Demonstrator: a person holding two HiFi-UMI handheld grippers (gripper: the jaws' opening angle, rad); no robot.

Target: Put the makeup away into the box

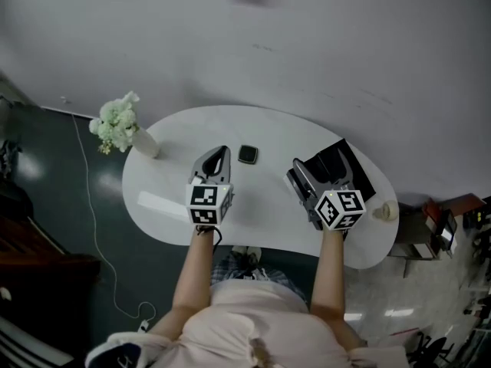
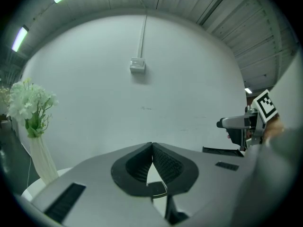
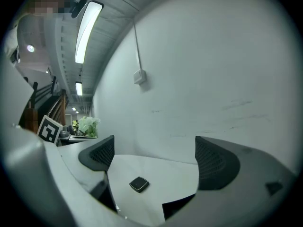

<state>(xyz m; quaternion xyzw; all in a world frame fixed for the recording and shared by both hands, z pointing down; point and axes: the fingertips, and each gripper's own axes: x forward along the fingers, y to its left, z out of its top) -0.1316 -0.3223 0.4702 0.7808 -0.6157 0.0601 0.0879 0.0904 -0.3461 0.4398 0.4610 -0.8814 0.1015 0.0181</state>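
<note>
Head view: a white kidney-shaped desk (image 1: 265, 217) stands against a pale wall. A small black square makeup compact (image 1: 247, 154) lies flat near the middle of the desk, towards its far edge. The left gripper (image 1: 222, 153) lies just to the left of the compact and apart from it. An open black box (image 1: 360, 176) sits at the right part of the desk by the far edge, and the right gripper (image 1: 318, 172) reaches over the box's near side. A white vase of pale green-white flowers (image 1: 143, 142) stands at the left end. A small beige object (image 1: 386, 211) sits at the right end.

Left gripper view: the dark ribbed fingers (image 2: 166, 161) meet at their tips and clamp nothing. The white desk shows through the narrow gap below the tips. The vase stands at the far left, and the right gripper and the edge of the box show at the right.

Right gripper view: the fingers (image 3: 212, 161) stand wide apart with nothing held. The compact (image 3: 138, 184) lies on the bare desk between them, well clear of both fingers. A dark corner of the box (image 3: 182, 205) shows low at the right.
</note>
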